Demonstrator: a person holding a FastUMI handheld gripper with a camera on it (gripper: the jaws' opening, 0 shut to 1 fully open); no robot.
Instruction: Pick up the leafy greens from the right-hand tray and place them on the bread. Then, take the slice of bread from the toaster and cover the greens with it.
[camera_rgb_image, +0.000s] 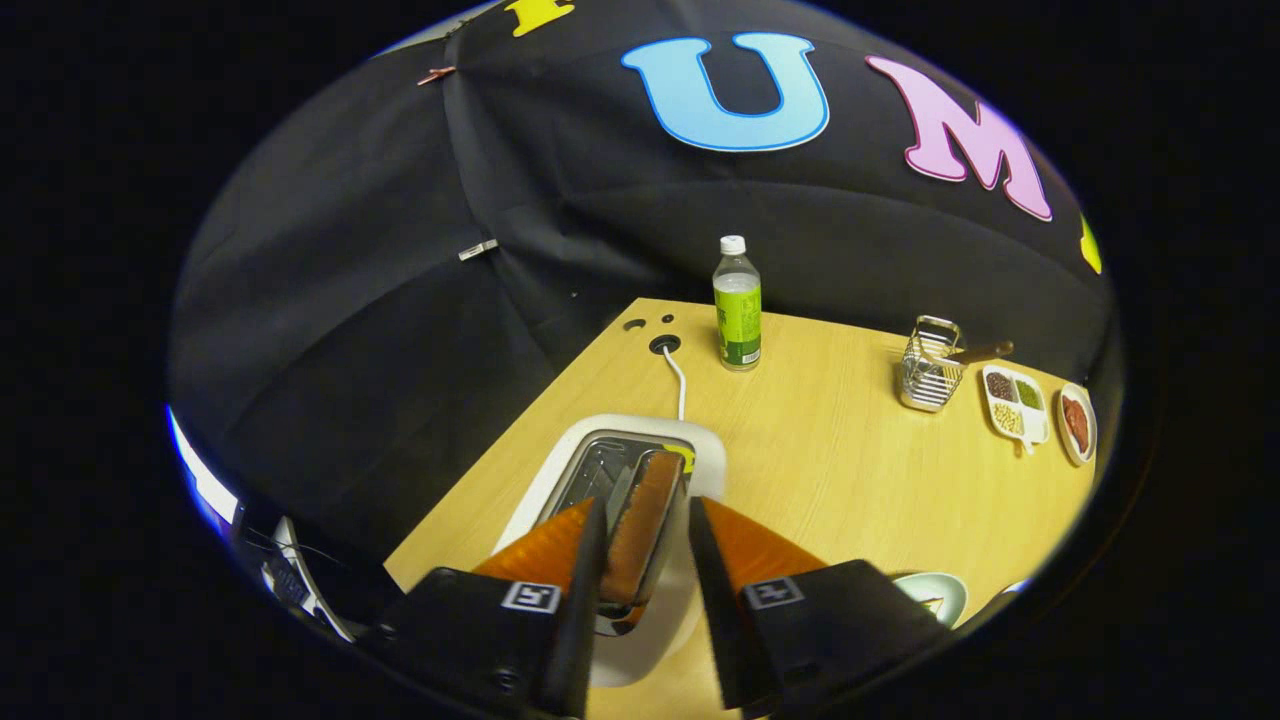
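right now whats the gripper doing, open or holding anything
Gripper: open, holding nothing; fingers straddle the bread slice standing in the toaster, not pressing it.

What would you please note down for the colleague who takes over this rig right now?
Gripper: open, fingers either side of the bread slice, not pressing on it.
Bread slice: upright in the slot of the white toaster, between the fingers.
Beyond the toaster on the wooden table: a water bottle, a wire basket, a divided dish of beans.
Done: I cannot tell whether the greens are placed.
Left: close on the slice, lift it out, cover the greens.
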